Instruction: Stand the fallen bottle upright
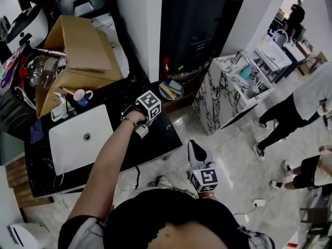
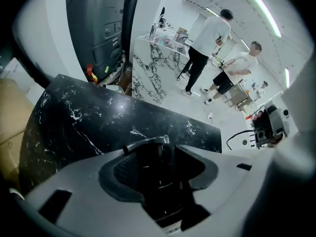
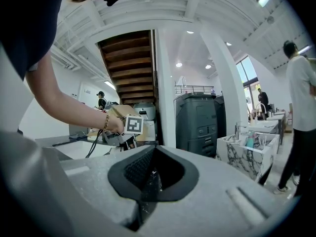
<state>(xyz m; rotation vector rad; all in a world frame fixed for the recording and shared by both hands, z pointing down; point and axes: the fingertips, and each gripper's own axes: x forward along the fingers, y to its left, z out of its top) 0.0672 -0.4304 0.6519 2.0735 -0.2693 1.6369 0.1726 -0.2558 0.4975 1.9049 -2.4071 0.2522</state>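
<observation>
A dark bottle [image 2: 158,177] sits between the jaws of my left gripper [image 2: 160,154], with a grey metal part [image 2: 148,142] across its top end. Both pads lie against its sides, so the gripper is shut on it. In the head view the left gripper [image 1: 140,119] points steeply down at the black marble counter [image 1: 155,139], and the hand and marker cube hide the bottle. My right gripper [image 1: 196,150] is held off the counter near my body, over the floor. Its jaws meet with nothing between them in the right gripper view [image 3: 150,174].
A white sink [image 1: 78,139] is set in the counter left of the left gripper. Behind it are an open cardboard box [image 1: 78,45] and a cup [image 1: 82,95]. A marble-patterned stand [image 1: 223,87] and two people [image 1: 295,102] are on the floor to the right.
</observation>
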